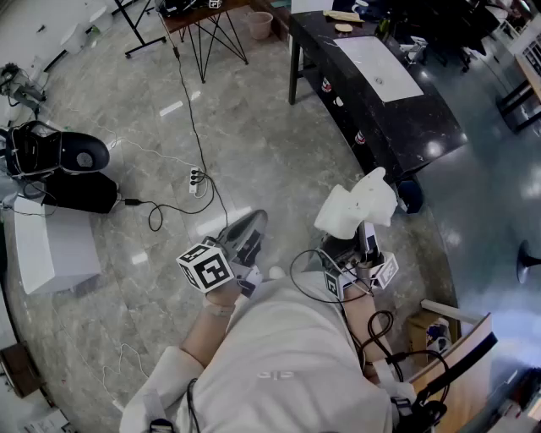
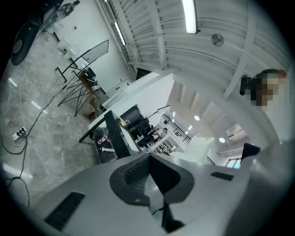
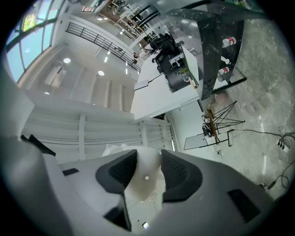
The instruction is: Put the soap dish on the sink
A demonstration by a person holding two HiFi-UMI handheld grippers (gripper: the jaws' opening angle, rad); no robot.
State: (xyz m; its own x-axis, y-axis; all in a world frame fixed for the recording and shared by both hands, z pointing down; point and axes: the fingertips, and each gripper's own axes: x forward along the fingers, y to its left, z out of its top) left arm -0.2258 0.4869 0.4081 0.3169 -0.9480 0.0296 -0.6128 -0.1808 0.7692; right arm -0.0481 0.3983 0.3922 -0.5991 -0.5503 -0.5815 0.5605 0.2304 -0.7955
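Observation:
The soap dish [image 1: 359, 205] is white and bulky, and my right gripper [image 1: 365, 235] is shut on it, tilted upward in front of the person's body. In the right gripper view the dish [image 3: 143, 184] fills the gap between the dark pads [image 3: 123, 169]. My left gripper [image 1: 252, 224] is shut with nothing in it and points level over the floor; its pads [image 2: 138, 171] meet. The white sink [image 1: 378, 68] is set into a black counter [image 1: 406, 127] at the far upper right, well away from both grippers.
On the marble floor lie a black cable with a power strip [image 1: 197, 180], a black bag [image 1: 59, 161] and a white box [image 1: 51, 249] at the left. A tripod-legged table [image 1: 203, 25] stands at the back. A cardboard box [image 1: 431, 334] sits at the lower right.

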